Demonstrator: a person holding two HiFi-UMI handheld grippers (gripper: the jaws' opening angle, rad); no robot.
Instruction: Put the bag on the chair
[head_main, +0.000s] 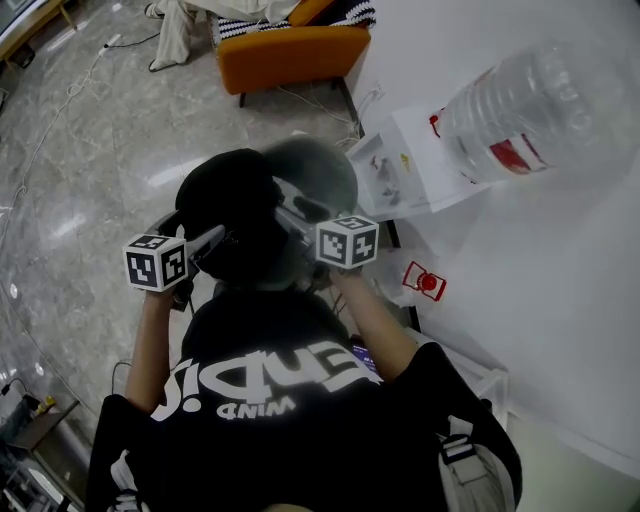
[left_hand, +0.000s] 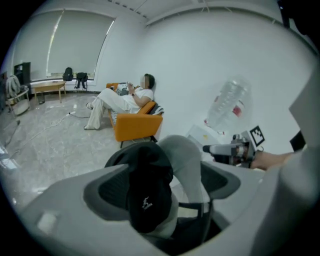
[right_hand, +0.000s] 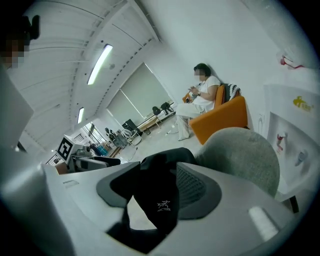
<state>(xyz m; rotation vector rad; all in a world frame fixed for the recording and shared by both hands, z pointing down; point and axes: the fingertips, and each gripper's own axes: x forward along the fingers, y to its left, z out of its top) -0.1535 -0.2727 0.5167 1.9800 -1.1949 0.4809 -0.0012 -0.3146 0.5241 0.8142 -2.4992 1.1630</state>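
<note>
In the head view, the black bag (head_main: 235, 205) lies on the grey chair (head_main: 325, 170) just above centre. The left gripper (head_main: 205, 248) meets it from 7 o'clock and the right gripper (head_main: 298, 225) from 4 o'clock. An orange armchair (head_main: 290, 55) stands at 12 o'clock and a water bottle (head_main: 535, 105) at 2 o'clock.

In the left gripper view, the left gripper (left_hand: 162, 187) has its jaws spread wide. The bag (left_hand: 147, 195) sits between them, nearer the 9 o'clock jaw, and the chair (left_hand: 187, 165) shows in the gap at 3 o'clock.

In the right gripper view, the right gripper (right_hand: 155, 192) is clamped on the bag (right_hand: 157, 195), whose fabric fills the space from pad to pad. The chair (right_hand: 240, 155) rises at 2 o'clock.
</note>
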